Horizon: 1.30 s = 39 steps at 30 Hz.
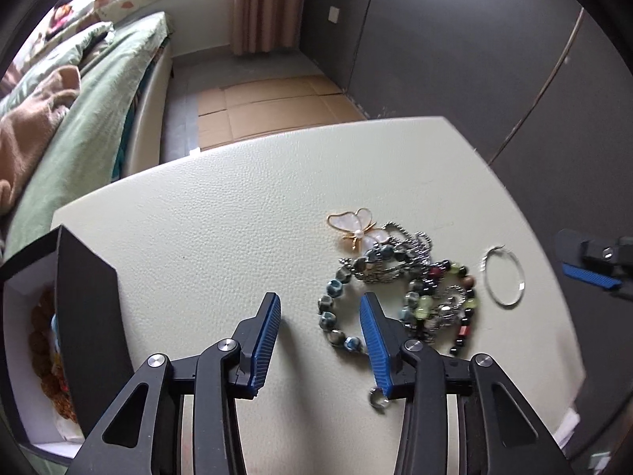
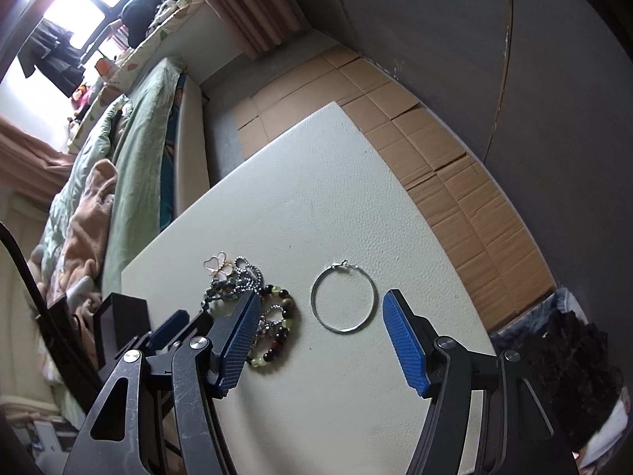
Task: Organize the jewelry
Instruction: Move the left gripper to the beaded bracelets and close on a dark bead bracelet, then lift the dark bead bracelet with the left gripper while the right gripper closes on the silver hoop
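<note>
Presently both grippers hover spread wide, empty: left gripper (image 1: pixel 320 318) beside the tangled bracelets (image 1: pixel 399 289), right gripper (image 2: pixel 322 314) flanking the flat silver hoop (image 2: pixel 343 297) on the desk (image 2: pixel 316 182).

No writing, label, brand, number or sign can be read in either view; whatever print there may be is too small or too blurred to make out.
</note>
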Each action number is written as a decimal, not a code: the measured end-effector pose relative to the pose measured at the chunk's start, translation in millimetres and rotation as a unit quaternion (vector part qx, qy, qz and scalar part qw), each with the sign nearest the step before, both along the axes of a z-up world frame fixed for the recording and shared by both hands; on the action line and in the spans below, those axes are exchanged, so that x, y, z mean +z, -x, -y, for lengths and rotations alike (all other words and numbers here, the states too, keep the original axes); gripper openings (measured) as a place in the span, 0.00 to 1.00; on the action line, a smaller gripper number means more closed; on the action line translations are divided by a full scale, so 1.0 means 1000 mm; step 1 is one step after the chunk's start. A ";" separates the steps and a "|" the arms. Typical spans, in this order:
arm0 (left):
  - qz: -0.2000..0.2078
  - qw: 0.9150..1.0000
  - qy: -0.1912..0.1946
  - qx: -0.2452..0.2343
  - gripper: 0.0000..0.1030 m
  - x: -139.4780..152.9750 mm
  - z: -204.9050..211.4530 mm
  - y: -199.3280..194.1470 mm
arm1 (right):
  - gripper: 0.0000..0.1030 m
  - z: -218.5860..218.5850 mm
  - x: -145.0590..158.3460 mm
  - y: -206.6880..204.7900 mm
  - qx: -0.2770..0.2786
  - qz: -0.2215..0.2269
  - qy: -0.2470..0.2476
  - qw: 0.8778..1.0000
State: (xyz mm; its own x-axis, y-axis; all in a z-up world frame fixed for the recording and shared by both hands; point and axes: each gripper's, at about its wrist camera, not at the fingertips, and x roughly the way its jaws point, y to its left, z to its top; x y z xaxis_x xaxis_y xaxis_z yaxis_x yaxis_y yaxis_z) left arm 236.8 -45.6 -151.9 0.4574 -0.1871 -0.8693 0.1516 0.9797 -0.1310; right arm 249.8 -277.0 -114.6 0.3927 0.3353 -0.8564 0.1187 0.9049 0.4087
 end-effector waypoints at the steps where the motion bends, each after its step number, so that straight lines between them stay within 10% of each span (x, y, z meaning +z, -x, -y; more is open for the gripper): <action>1: 0.007 1.000 -0.003 -0.004 0.42 0.000 0.001 0.000 | 0.63 -0.001 -0.001 -0.001 0.002 -0.001 0.003 1.000; 4: 0.014 1.000 -0.016 -0.013 0.35 0.000 0.004 0.001 | 0.63 -0.004 -0.002 -0.002 0.010 -0.002 0.017 1.000; 6: 0.015 0.999 -0.023 -0.016 0.09 0.000 0.004 0.002 | 0.63 -0.006 -0.003 -0.002 0.015 -0.004 0.023 1.000; 29: 0.103 0.991 0.077 0.024 0.08 0.079 -0.046 0.039 | 0.63 -0.015 -0.026 -0.023 0.045 -0.005 0.109 0.993; 39: 0.103 0.989 0.092 0.048 0.08 0.084 -0.074 0.038 | 0.47 -0.018 -0.028 -0.027 0.080 0.001 0.164 0.983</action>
